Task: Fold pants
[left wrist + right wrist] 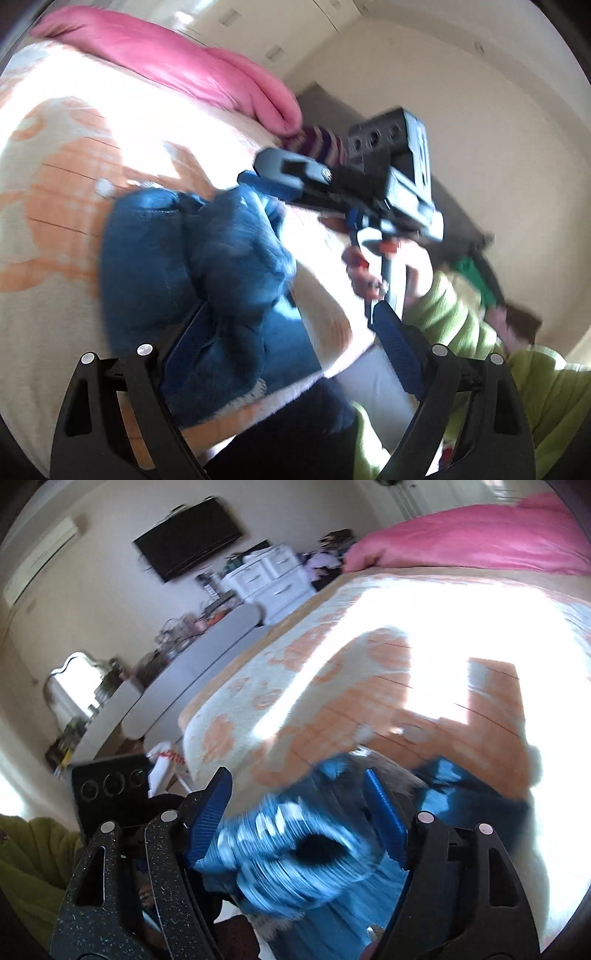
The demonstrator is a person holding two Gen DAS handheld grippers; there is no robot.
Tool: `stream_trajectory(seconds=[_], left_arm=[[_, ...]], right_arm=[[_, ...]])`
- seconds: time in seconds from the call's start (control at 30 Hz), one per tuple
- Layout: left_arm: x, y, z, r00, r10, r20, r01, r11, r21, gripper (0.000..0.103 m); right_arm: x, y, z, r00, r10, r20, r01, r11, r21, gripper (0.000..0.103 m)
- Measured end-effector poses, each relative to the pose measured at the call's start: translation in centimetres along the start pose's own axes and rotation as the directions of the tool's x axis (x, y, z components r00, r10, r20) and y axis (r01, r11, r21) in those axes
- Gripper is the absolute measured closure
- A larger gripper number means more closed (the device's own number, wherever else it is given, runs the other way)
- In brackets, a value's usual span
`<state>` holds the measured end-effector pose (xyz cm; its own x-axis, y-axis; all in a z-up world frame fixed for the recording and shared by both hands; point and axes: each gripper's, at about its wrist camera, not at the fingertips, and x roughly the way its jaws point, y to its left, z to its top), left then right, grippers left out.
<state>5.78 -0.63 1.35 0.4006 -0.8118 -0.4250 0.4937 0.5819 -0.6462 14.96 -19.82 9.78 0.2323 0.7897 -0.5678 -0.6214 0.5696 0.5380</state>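
The blue denim pants (pixel 207 266) lie bunched near the front edge of the bed; in the right wrist view they fill the space between the fingers (pixel 295 849), blurred by motion. My left gripper (pixel 291 325) is open, its left finger against the denim. My right gripper (pixel 299 812) is open with the cloth bunched between its pads, not clamped. In the left wrist view the right gripper's body (pixel 369 184) hangs over the far end of the pants, held by a hand in a green sleeve (pixel 454 317).
The bed (pixel 369 686) has a cream and orange cover in strong sunlight. A pink duvet (pixel 177 66) lies at its far end. A grey bench (pixel 192 672), a white dresser (pixel 273 579) and a wall TV (pixel 188 535) stand left of the bed.
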Motion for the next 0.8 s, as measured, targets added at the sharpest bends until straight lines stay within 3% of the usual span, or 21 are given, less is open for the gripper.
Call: stream_trajectory(seconds=[0.13, 0.23, 0.27, 0.33, 0.37, 0.5, 0.6, 0.73, 0.8], left_arm=[[2.9, 0.3, -0.2, 0.995, 0.026, -0.092, -0.023, 0.999, 0.024, 0.015], [3.6, 0.3, 0.0, 0.991, 0.070, -0.113, -0.063, 0.996, 0.066, 0.015], [3.5, 0.6, 0.2, 0.991, 0.068, -0.112, -0.061, 0.996, 0.061, 0.015], [3.3, 1.0, 0.3, 0.992, 0.060, -0.108, -0.055, 0.997, 0.052, 0.015], [3.3, 0.8, 0.1, 0.992, 0.061, -0.109, -0.056, 0.997, 0.055, 0.014], [3.0, 0.5, -0.2, 0.990, 0.081, -0.111, -0.074, 0.995, 0.072, 0.014], [1.6, -0.8, -0.3, 0.988, 0.126, -0.088, -0.121, 0.991, 0.060, 0.011], [-0.7, -1.5, 0.7, 0.963, 0.267, -0.042, -0.260, 0.958, 0.119, 0.006], [-1.1, -1.7, 1.3, 0.952, 0.305, -0.034, -0.298, 0.946, 0.130, 0.005]], right_arm=[[-1.4, -1.0, -1.9, 0.997, -0.075, 0.002, 0.075, 0.996, 0.040, 0.036], [-0.2, -1.7, -2.9, 0.990, -0.124, -0.061, 0.126, 0.991, 0.044, 0.036], [0.5, -2.1, -3.2, 0.980, -0.173, -0.095, 0.177, 0.984, 0.036, 0.036], [1.6, -3.1, -3.8, 0.937, -0.308, -0.168, 0.315, 0.949, 0.020, 0.037], [2.0, -3.6, -4.0, 0.925, -0.334, -0.182, 0.344, 0.938, 0.026, 0.036], [2.3, -3.5, -4.3, 0.929, -0.333, -0.163, 0.344, 0.938, 0.042, 0.035], [0.7, -2.7, -4.5, 0.949, -0.300, -0.101, 0.305, 0.951, 0.042, 0.032], [-1.8, -1.4, -4.8, 0.941, -0.336, -0.024, 0.336, 0.942, 0.002, 0.021], [-2.9, -1.0, -4.8, 0.936, -0.351, 0.010, 0.351, 0.936, 0.002, 0.018]])
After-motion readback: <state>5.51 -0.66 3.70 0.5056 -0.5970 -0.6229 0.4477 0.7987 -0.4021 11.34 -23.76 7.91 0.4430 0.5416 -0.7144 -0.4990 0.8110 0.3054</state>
